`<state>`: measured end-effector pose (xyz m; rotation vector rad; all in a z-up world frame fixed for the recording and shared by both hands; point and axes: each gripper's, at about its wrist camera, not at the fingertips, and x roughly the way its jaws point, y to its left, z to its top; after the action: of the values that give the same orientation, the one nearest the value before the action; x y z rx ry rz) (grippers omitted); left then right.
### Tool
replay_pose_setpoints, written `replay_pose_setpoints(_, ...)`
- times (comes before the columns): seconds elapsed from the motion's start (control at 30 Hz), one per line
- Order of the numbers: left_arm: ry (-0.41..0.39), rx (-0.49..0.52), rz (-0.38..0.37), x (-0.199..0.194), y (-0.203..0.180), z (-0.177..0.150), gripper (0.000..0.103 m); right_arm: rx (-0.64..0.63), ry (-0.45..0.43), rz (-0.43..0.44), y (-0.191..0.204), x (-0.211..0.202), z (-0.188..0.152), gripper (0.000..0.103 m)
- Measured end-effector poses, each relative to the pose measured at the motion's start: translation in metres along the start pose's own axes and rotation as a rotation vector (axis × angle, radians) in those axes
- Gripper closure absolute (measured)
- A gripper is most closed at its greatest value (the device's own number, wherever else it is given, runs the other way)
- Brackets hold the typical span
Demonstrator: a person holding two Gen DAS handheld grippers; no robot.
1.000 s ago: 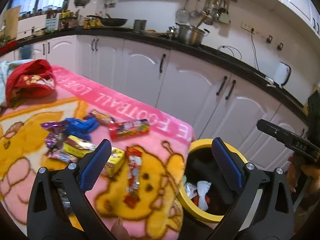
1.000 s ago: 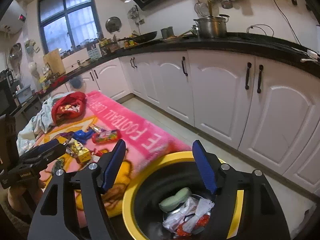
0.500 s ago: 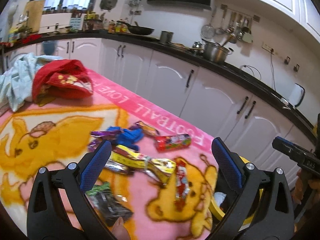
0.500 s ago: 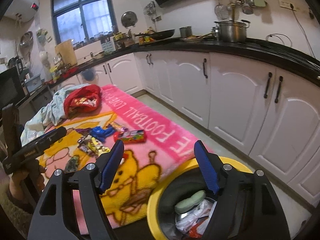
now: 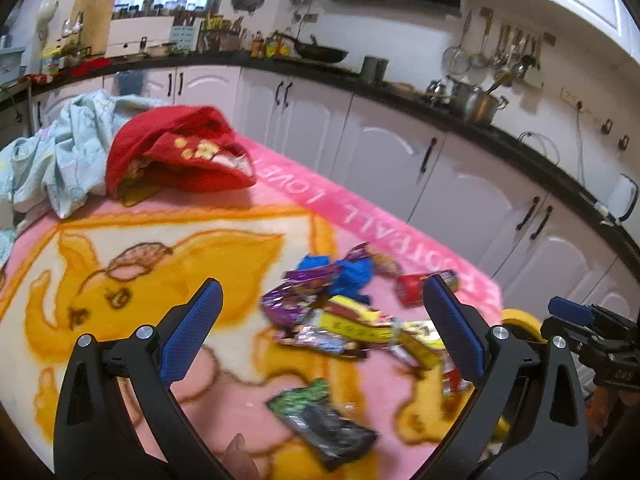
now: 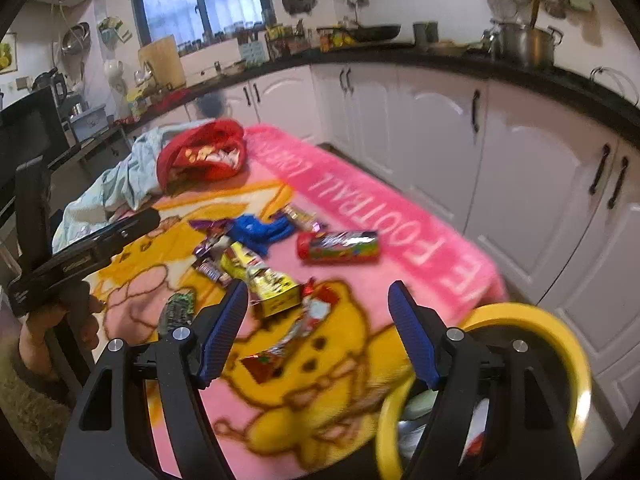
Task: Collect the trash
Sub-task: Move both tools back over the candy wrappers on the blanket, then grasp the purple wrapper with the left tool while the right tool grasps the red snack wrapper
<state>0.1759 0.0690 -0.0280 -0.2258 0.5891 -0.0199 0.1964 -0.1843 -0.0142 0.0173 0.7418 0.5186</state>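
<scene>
Crosswise: red wrapper (image 6: pixel 338 245) (long axis left-right), tongs (image 6: pixel 316 334) agape.

Left hand-held gripper (image 5: pixel 322 323): black frame, blue textured pads, silver screws.
Right hand-held gripper (image 6: pixel 318 328): same build.
Skin: bare hand (image 6: pixel 56 330).

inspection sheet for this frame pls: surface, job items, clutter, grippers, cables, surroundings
Surface: pink cartoon blanket covering the table.
Job's things: loose wrappers clustered mid-blanket; red tube lying flat; yellow-rimmed bin past the blanket's edge, trash inside.
Clutter: red cloth and pale blue cloth bunched at the far end.
Grippers: left gripper and right gripper both open, empty.
Cables: wall cord above the counter.
Surroundings: white cabinets, steel pot.
</scene>
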Motion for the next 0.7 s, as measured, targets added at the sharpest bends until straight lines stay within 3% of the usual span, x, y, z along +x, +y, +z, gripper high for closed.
replay_pose_setpoints(0.1, 0.041, 0.004, -0.001, 0.012, 0.011, -0.001, 0.013, 0.004, 0.038, 0.009, 0.007, 0.019, -0.002, 0.033)
replay_pose_setpoints(0.3, 0.106, 0.009, -0.039, 0.035, 0.023, -0.005, 0.033, 0.035, 0.115, 0.014, 0.012, 0.051, -0.010, 0.038)
replay_pose_setpoints(0.5, 0.151, 0.054, -0.037, 0.056, 0.022, -0.003, 0.040, 0.063, 0.188, 0.012, 0.014, 0.076, -0.021, 0.042)
replay_pose_setpoints(0.7, 0.173, 0.090, -0.050, 0.070, 0.018, 0.005, 0.047, 0.069, 0.254, -0.001, 0.014, 0.090, -0.032, 0.057)
